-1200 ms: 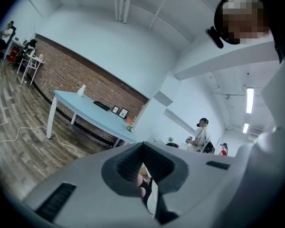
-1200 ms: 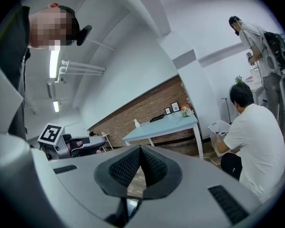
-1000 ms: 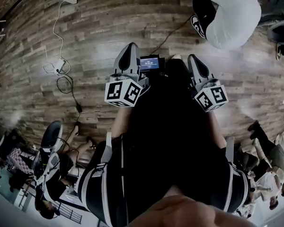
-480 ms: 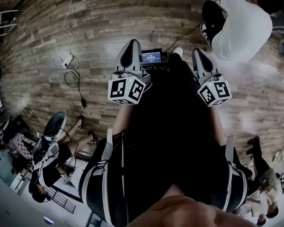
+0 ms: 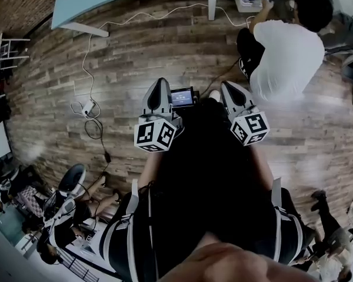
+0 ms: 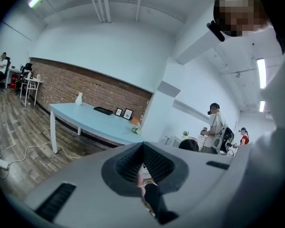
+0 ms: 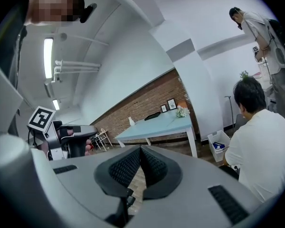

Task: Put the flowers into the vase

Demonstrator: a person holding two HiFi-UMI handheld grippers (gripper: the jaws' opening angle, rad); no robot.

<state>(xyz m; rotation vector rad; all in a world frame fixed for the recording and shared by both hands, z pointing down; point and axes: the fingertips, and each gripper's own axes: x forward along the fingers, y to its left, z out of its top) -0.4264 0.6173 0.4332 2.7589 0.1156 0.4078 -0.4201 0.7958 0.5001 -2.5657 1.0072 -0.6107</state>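
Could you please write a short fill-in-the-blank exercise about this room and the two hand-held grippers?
1. The vase on the table is ___ in colour.
2. The wall behind the table is built of ___.
3. The left hand-held gripper and the right hand-held gripper both have their jaws ___, with nothing held.
Missing words: white; brick; shut.

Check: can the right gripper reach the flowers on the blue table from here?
Probably not yet. The flowers lie on the blue table, far ahead of the right gripper, which is shut and empty. Nothing seems to block the way; it's only distance.
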